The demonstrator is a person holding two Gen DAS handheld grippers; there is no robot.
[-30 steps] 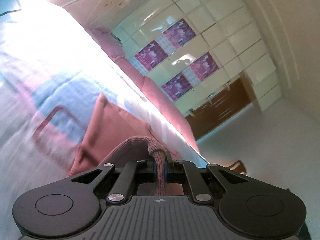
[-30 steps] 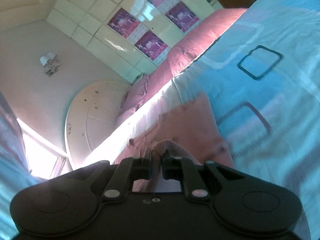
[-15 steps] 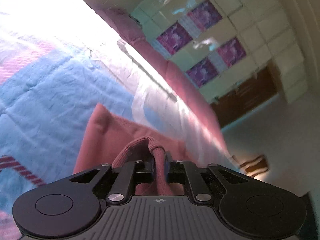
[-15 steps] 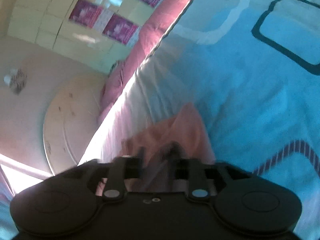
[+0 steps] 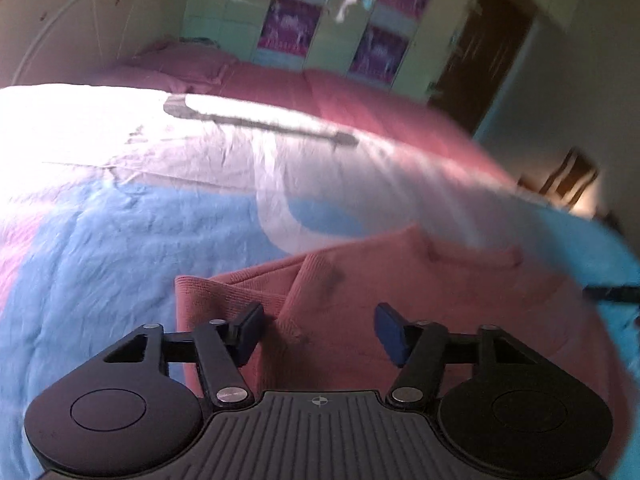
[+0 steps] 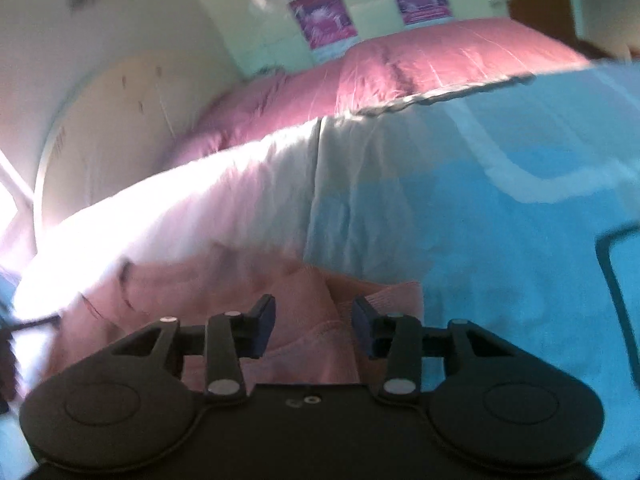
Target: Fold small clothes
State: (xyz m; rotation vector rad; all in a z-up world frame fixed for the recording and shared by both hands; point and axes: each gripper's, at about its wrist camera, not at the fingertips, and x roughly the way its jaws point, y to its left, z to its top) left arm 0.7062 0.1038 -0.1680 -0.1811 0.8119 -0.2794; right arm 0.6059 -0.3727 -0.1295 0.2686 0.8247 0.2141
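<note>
A small pink knit garment (image 5: 400, 292) lies on the blue and white bedspread (image 5: 120, 240), with a ribbed edge folded over at its left. My left gripper (image 5: 320, 330) is open just above it, its fingers standing apart over the cloth. The same pink garment (image 6: 224, 292) shows in the right wrist view, with a ribbed corner at the right. My right gripper (image 6: 314, 330) is open above that end and holds nothing. Both views are blurred.
A dark pink blanket (image 5: 320, 92) covers the far side of the bed, by a round pale headboard (image 6: 100, 128). A wardrobe with purple posters (image 5: 320, 28) and a brown door (image 5: 488, 52) stand behind. The other gripper's dark tip (image 5: 612, 292) shows at the right edge.
Both grippers have opened and let go of the garment's ribbed edge. The garment now lies flat on the bedspread, and both cameras have swung level toward it.
</note>
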